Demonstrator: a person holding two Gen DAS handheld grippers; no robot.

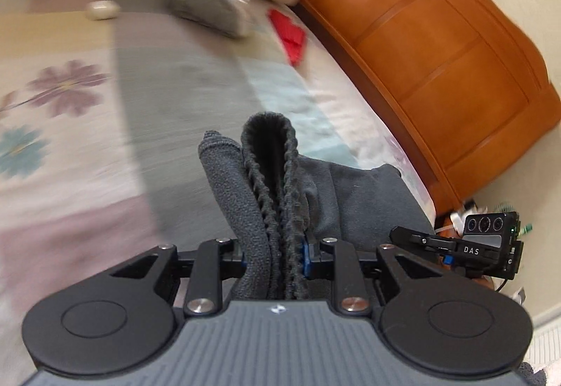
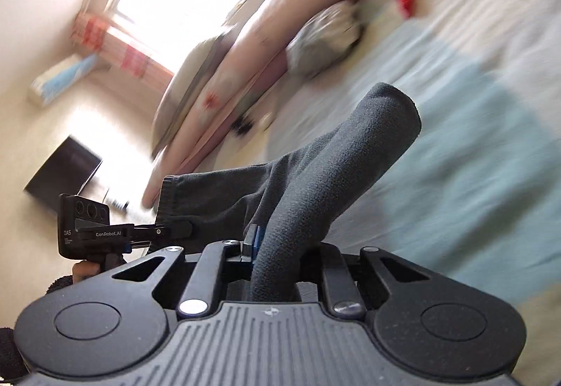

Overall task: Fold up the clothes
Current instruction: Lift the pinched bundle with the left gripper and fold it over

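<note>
Dark grey knit garment (image 1: pixel 315 196), soft, light and limp, hangs stretched above the bed (image 1: pixel 175 98). Left gripper (image 1: pixel 275 259) clamps its ribbed hem; right gripper (image 2: pixel 277 259) clamps a bunched fold. Hem corners likely give the best hold.

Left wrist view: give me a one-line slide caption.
Left gripper clamps the dark garment's ribbed edge above a floral bedspread, wooden headboard at right.

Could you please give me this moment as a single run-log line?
left gripper: shut on dark grey garment | right gripper: shut on same garment | garment: lifted over bed | fold: not yet done
</note>
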